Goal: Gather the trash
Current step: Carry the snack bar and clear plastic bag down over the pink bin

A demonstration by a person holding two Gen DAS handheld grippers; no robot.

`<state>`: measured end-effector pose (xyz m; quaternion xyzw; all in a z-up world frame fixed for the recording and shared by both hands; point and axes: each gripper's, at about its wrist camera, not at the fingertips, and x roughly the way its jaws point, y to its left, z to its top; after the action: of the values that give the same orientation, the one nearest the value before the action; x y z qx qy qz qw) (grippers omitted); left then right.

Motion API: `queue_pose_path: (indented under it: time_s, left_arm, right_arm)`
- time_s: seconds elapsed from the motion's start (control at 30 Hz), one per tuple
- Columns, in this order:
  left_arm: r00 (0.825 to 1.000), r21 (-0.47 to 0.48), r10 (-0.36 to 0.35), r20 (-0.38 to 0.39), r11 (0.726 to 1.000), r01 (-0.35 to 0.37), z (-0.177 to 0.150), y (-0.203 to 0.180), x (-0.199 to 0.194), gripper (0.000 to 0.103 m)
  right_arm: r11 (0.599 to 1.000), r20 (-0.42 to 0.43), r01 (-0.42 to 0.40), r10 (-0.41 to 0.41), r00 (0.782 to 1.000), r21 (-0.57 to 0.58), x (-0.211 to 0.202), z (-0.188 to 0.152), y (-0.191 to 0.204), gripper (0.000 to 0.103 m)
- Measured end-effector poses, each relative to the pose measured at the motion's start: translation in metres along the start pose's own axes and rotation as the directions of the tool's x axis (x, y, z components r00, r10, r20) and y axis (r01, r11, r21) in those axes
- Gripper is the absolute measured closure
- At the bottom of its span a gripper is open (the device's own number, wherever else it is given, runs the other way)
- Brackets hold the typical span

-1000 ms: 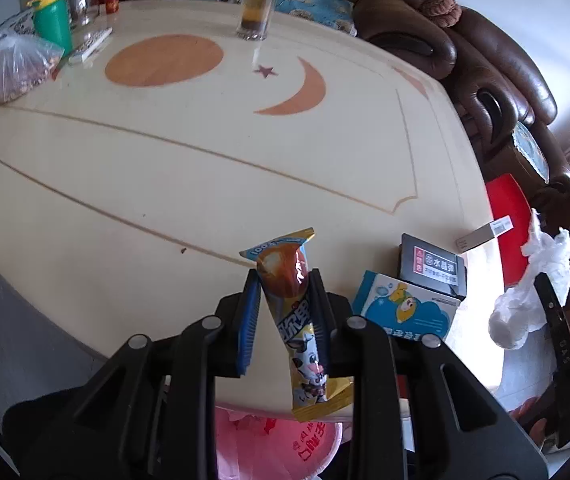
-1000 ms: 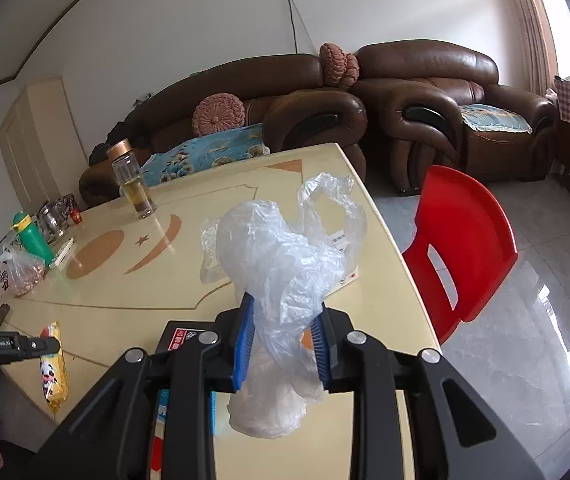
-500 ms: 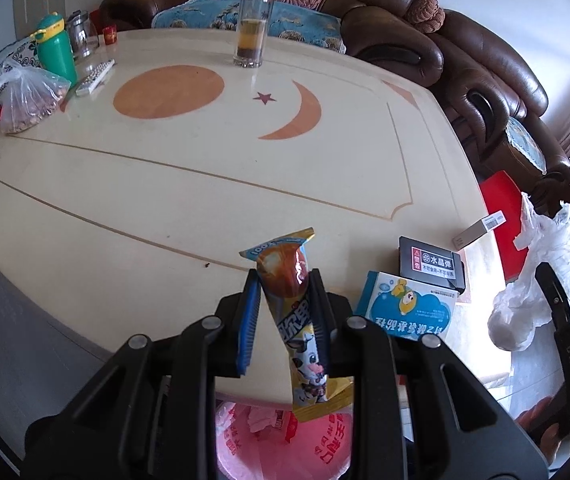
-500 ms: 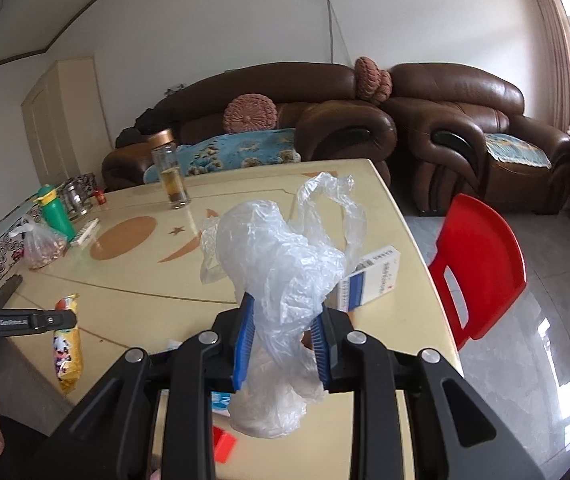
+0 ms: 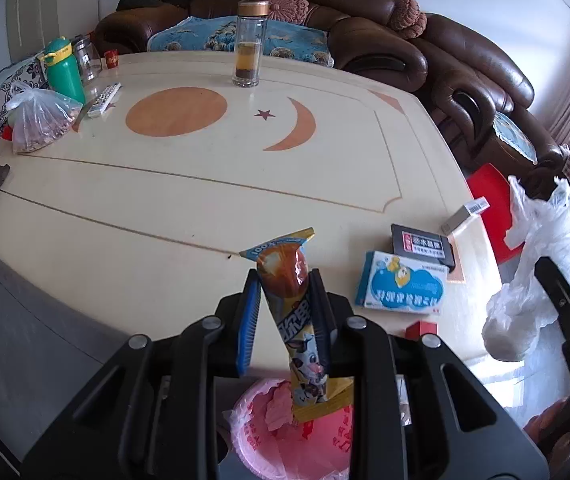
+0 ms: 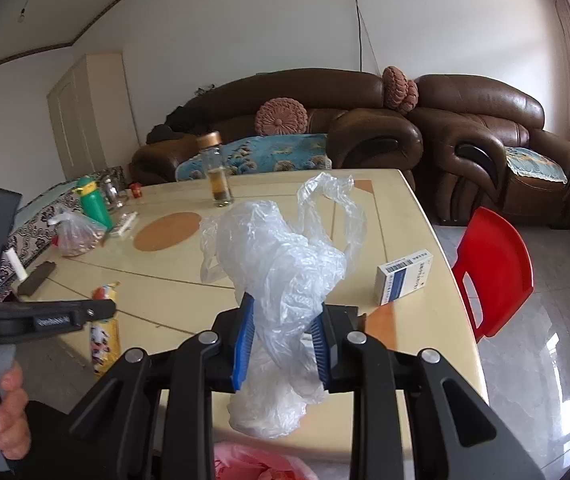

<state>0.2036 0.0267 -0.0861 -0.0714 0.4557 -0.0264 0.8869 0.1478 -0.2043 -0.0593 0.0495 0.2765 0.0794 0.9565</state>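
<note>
My left gripper (image 5: pixel 283 312) is shut on a yellow ice-cream wrapper (image 5: pixel 293 312), held upright at the table's near edge, its lower end hanging over a pink-lined trash bin (image 5: pixel 297 432). My right gripper (image 6: pixel 283 334) is shut on a crumpled clear plastic bag (image 6: pixel 285 264), held above the table edge; the pink bin liner (image 6: pixel 261 464) shows just below it. The bag also shows in the left wrist view (image 5: pixel 537 276), and the wrapper in the right wrist view (image 6: pixel 105 332).
On the cream table (image 5: pixel 205 200) lie a blue-white box (image 5: pixel 403 288), a black box (image 5: pixel 423 244) and a white-blue carton (image 6: pixel 403 276). Further back stand a glass bottle (image 5: pixel 249 52), a green bottle (image 5: pixel 63 70), a remote and a bag of nuts (image 5: pixel 39 120). A red chair (image 6: pixel 493 268) and brown sofas stand beyond.
Both grippers have drawn back and risen from the table, each keeping its load. The pink bin has come further into view under the left gripper.
</note>
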Motion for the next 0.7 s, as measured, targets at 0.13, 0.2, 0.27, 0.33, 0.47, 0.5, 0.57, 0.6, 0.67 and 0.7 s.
queue_pose_path:
  time_s: [0.13,0.2,0.27,0.33,0.47,0.5,0.57,0.6,0.67,0.7]
  left_arm:
    - [1.0,0.019,-0.014,-0.008,1.0,0.014,-0.011,0.001,-0.012,0.078]
    - [1.0,0.034,-0.012,0.001,0.999,0.012,-0.018,0.002,-0.02,0.078]
    - [1.0,0.05,-0.015,0.003,0.999,0.014,-0.024,0.001,-0.026,0.078]
    - [1.0,0.066,-0.013,0.006,0.998,0.013,-0.03,0.0,-0.031,0.078]
    - [1.0,0.085,-0.018,0.007,0.996,0.017,-0.044,0.001,-0.039,0.078]
    - [1.0,0.09,-0.018,0.007,0.996,0.018,-0.046,0.001,-0.041,0.078]
    - [1.0,0.102,-0.02,0.006,0.995,0.019,-0.052,0.0,-0.043,0.078]
    - [1.0,0.109,-0.019,0.006,0.994,0.018,-0.055,0.0,-0.044,0.078]
    - [1.0,0.118,-0.018,0.009,0.993,0.017,-0.06,0.0,-0.045,0.078]
    - [1.0,0.125,-0.019,0.008,0.992,0.018,-0.063,0.0,-0.045,0.078]
  right_arm:
    - [1.0,0.01,-0.015,0.015,1.0,-0.009,-0.018,0.001,0.013,0.077]
    - [1.0,0.016,-0.023,0.024,1.0,-0.014,-0.028,0.0,0.021,0.077]
    - [0.999,0.02,-0.026,0.026,0.999,-0.025,-0.037,-0.002,0.027,0.077]
    - [0.999,0.02,-0.029,0.03,0.999,-0.033,-0.045,-0.005,0.034,0.077]
    - [0.998,0.002,-0.036,0.036,0.999,-0.054,-0.055,-0.015,0.046,0.077]
    - [0.998,-0.004,-0.035,0.035,0.999,-0.06,-0.056,-0.019,0.05,0.077]
    - [0.997,-0.016,-0.035,0.035,0.999,-0.065,-0.058,-0.024,0.053,0.077]
    - [0.997,-0.025,-0.038,0.036,0.999,-0.066,-0.059,-0.028,0.055,0.077]
    - [0.997,-0.035,-0.037,0.035,0.999,-0.069,-0.061,-0.033,0.057,0.077]
    - [0.997,-0.043,-0.038,0.035,0.998,-0.07,-0.061,-0.037,0.059,0.077]
